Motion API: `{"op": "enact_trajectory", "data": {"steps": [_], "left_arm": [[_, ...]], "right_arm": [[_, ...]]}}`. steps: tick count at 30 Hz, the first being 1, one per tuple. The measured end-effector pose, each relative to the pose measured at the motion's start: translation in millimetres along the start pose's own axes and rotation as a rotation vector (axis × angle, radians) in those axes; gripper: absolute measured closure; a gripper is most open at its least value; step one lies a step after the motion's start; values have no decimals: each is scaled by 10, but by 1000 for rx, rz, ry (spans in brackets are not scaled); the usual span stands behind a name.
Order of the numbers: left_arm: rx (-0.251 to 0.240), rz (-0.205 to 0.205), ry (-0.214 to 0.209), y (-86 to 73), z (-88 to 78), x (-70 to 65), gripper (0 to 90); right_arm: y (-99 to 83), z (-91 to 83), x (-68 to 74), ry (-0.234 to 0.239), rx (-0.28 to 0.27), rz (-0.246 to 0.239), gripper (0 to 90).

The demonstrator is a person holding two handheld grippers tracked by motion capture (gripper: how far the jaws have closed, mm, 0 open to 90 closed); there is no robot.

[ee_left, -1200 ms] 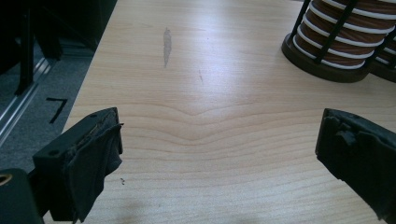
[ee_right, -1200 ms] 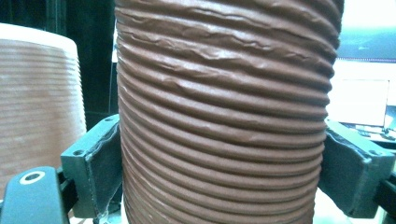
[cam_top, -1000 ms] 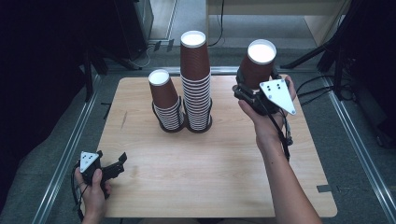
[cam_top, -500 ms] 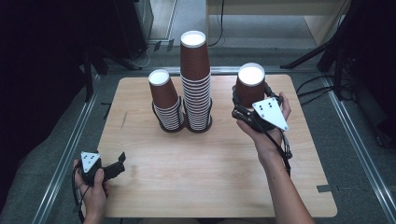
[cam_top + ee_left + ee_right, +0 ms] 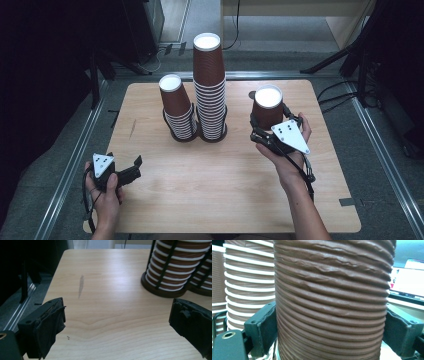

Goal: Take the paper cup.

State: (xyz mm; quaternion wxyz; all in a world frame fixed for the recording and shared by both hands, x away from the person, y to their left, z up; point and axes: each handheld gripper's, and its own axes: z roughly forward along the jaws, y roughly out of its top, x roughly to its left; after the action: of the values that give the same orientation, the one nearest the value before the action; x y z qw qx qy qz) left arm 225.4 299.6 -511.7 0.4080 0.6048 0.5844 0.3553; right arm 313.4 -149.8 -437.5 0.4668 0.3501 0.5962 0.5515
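Observation:
A single brown ribbed paper cup (image 5: 267, 109) stands upside down, white base up, over the right part of the table. My right gripper (image 5: 272, 126) is shut on its lower half; in the right gripper view the cup (image 5: 332, 297) sits between both pads (image 5: 265, 325). Whether its rim touches the wood is hidden. A tall stack of the same cups (image 5: 209, 90) and a shorter stack (image 5: 177, 107) stand in black wire holders at mid-table. My left gripper (image 5: 134, 169) rests open near the front left corner, jaws wide apart (image 5: 117, 322) with nothing between them.
The wooden table (image 5: 210, 185) is bare in front of the stacks. The short stack's holder (image 5: 172, 277) lies ahead and right of my left gripper. Metal rails (image 5: 75, 160) run along both sides, and cables lie on the floor at the right.
My right gripper has brought the cup down and toward the person, from high at the far right to lower over the table. The left gripper has stayed put.

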Motion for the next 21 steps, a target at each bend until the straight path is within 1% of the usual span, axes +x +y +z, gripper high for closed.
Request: {"op": "enact_trajectory", "data": {"steps": [3,5,9,11,12,14,16,17,21], "left_arm": [[-12,0,-26,88,15,-90,3],[-18,3,-39,131,34,-146,3],[-23,10,-71,217,95,-300,4],[-28,12,-79,254,128,-381,3],[-32,9,-80,274,139,-417,3],[-40,-9,-100,319,163,-485,3],[-45,-12,-118,364,188,-564,4],[-47,-5,-124,387,200,-608,3],[-52,45,-146,461,236,-755,4]], "right_arm": [[-75,-38,-6,-5,19,0,113],[-89,-44,-9,-4,19,-2,113],[-173,-79,0,-3,32,9,112],[-212,-90,9,3,37,6,113],[-230,-98,17,6,41,8,113],[-261,-100,31,10,47,8,112],[-277,-95,48,19,56,-4,113],[-280,-95,56,20,55,-4,112],[-306,-99,107,37,62,-13,111]]}}
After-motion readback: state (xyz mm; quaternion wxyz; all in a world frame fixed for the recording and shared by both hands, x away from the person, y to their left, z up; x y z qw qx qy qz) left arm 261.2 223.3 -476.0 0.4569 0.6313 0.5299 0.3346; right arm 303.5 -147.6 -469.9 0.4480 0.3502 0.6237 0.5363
